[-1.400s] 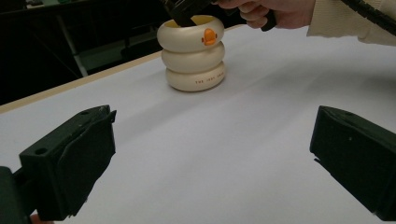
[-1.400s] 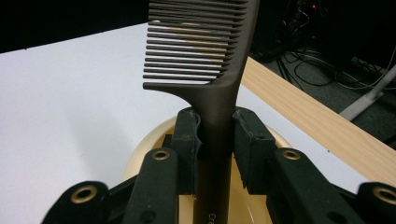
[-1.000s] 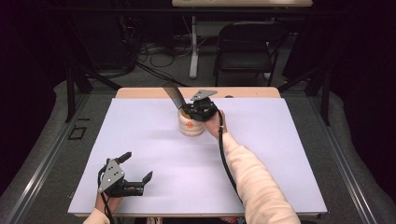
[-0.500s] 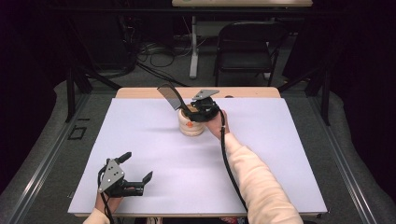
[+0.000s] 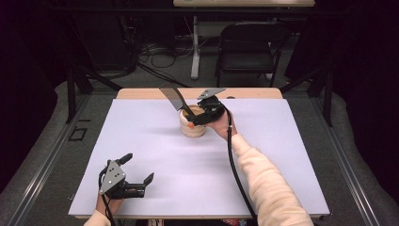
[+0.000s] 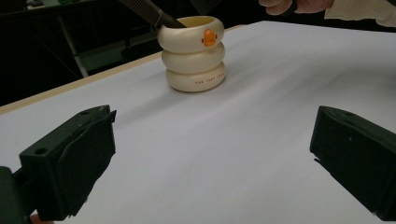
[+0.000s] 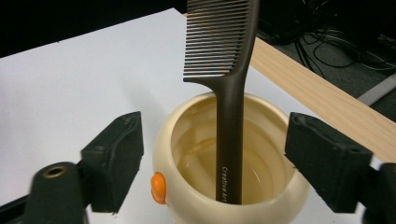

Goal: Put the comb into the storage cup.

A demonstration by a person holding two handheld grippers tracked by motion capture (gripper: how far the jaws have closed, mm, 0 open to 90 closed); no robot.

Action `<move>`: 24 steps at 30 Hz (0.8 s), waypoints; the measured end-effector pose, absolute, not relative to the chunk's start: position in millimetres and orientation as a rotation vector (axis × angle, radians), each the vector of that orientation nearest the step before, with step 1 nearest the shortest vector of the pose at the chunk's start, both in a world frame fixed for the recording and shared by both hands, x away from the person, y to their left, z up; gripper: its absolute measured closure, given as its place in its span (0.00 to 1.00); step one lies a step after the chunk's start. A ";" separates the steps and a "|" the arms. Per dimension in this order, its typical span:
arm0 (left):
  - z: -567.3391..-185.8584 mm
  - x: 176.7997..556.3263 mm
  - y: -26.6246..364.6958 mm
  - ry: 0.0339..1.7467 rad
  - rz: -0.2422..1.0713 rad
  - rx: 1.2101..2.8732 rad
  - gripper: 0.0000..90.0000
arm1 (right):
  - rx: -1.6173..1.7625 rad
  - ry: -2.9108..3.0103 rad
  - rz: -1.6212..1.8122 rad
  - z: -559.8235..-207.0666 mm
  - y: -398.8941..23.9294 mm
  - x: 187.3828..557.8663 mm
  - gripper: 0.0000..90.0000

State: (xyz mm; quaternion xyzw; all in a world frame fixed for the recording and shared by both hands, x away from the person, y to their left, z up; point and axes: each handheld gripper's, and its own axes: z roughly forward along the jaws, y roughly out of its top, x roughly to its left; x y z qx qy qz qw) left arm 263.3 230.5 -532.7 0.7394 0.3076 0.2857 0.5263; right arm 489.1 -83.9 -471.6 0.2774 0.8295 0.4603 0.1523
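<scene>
Two hand-held black grippers and a cream-sleeved arm

A matte black plastic left gripper (image 5: 139,168), topped by a grey three-cornered plate dotted with screw holes, is seen. A matching right gripper (image 5: 192,114) is trailed by a black cable along a cream long sleeve (image 5: 268,183). Blocky, wedge-shaped jaws are shown; a brass-coloured ringed hole is set in one.

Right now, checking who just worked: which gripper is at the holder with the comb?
The right gripper, jaws open on either side of the cream holder holding the comb; the left gripper rests near the table's front edge.
</scene>
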 end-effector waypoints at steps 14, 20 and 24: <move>-532.7 263.8 231.0 0.734 0.684 1.771 0.00 | 0.782 2.452 1.312 -460.3 -97.6 473.2 0.04; -532.6 263.4 230.9 0.735 0.684 1.766 0.00 | 0.778 2.467 1.307 -459.1 -104.1 464.5 0.01; -533.1 263.4 230.9 0.740 0.681 1.767 0.00 | 0.773 2.483 1.293 -459.9 -108.5 458.7 0.00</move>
